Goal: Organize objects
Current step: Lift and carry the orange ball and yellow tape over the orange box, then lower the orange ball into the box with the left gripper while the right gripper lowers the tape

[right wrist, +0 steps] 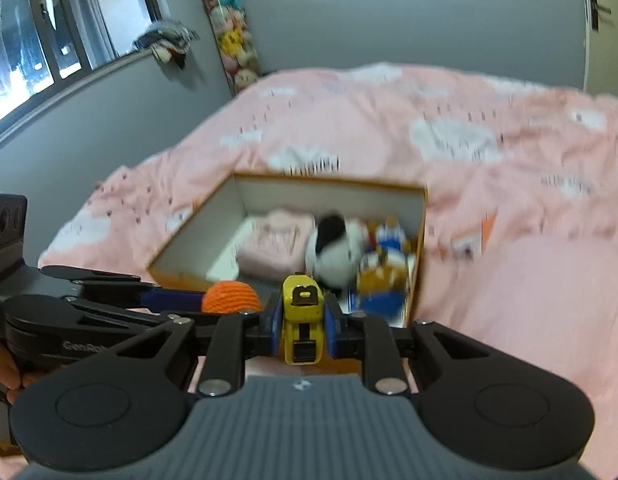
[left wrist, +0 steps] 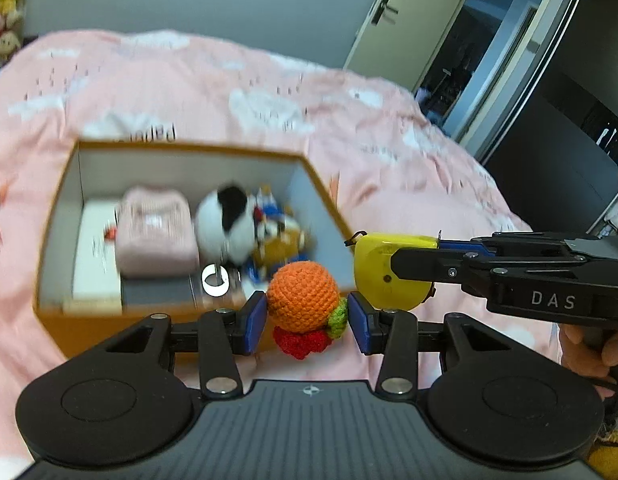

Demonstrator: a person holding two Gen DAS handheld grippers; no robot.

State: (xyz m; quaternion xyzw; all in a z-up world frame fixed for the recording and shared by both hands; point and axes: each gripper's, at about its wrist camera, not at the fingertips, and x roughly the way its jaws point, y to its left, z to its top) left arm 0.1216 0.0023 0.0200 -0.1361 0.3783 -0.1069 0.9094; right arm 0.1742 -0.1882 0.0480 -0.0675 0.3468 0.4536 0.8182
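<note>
low in the frame, the left gripper (left wrist: 307,318) clasps an orange crochet fruit (left wrist: 303,298); the right gripper (right wrist: 301,330) clamps a yellow tape measure (right wrist: 302,318) before the box (right wrist: 419,260)

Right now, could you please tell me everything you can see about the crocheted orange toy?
The crocheted orange toy is a round ball of orange yarn with a small green knitted bit at its lower right and a red crocheted piece hanging beneath. It looks soft. The left tongs are shut on it, their blue pads pressing on both sides, holding it in the air just in front of the open box, beside the yellow tape measure.
</note>
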